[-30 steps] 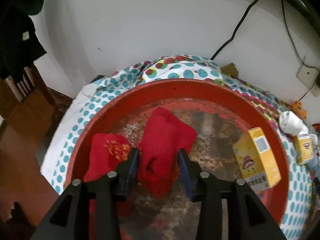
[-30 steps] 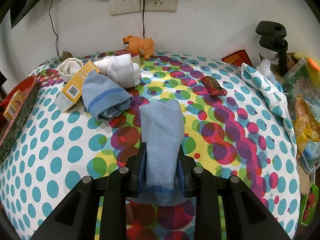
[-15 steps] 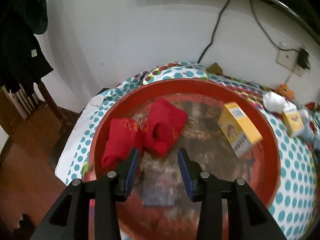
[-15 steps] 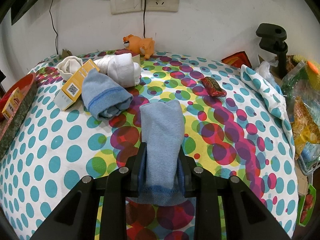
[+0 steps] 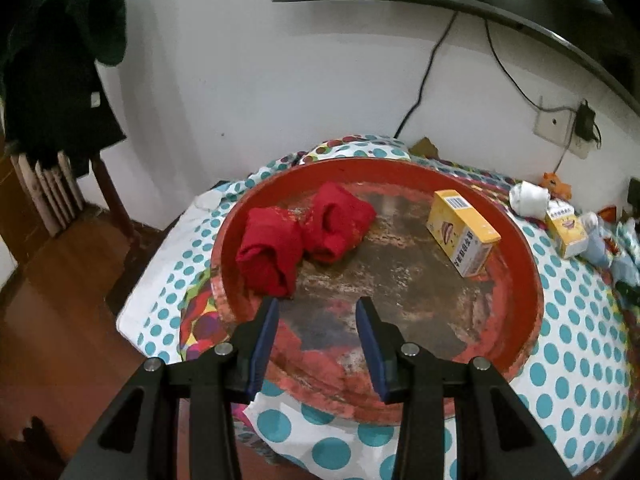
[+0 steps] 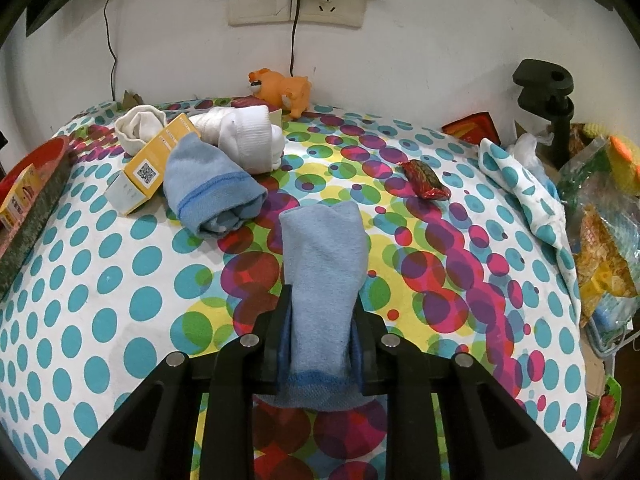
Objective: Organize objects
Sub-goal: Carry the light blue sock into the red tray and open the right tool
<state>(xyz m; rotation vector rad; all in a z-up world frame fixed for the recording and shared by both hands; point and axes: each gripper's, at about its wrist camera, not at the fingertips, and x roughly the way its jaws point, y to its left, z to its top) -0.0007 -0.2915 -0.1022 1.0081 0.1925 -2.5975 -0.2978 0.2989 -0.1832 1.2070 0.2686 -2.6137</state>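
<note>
In the left wrist view a round red tray (image 5: 524,280) lies on the dotted cloth. Two rolled red socks (image 5: 276,252) (image 5: 340,224) lie side by side in its far left part, and a yellow box (image 5: 460,236) lies at its right. My left gripper (image 5: 318,312) is open and empty above the tray's near part, apart from the socks. In the right wrist view my right gripper (image 6: 322,312) is shut on a light blue sock (image 6: 324,264) held just over the cloth. Another rolled blue sock (image 6: 208,192) lies to the left.
White socks (image 6: 240,132), a yellow box (image 6: 156,164), an orange toy (image 6: 284,88) and a red wrapper (image 6: 426,180) lie on the cloth. Snack bags (image 6: 600,220) and a black clamp (image 6: 544,96) crowd the right edge. The tray's edge (image 6: 36,184) shows at far left.
My left gripper let go of the red sock, which now lies in the tray beside the other, and drew back and up. The right gripper holds still with the blue sock.
</note>
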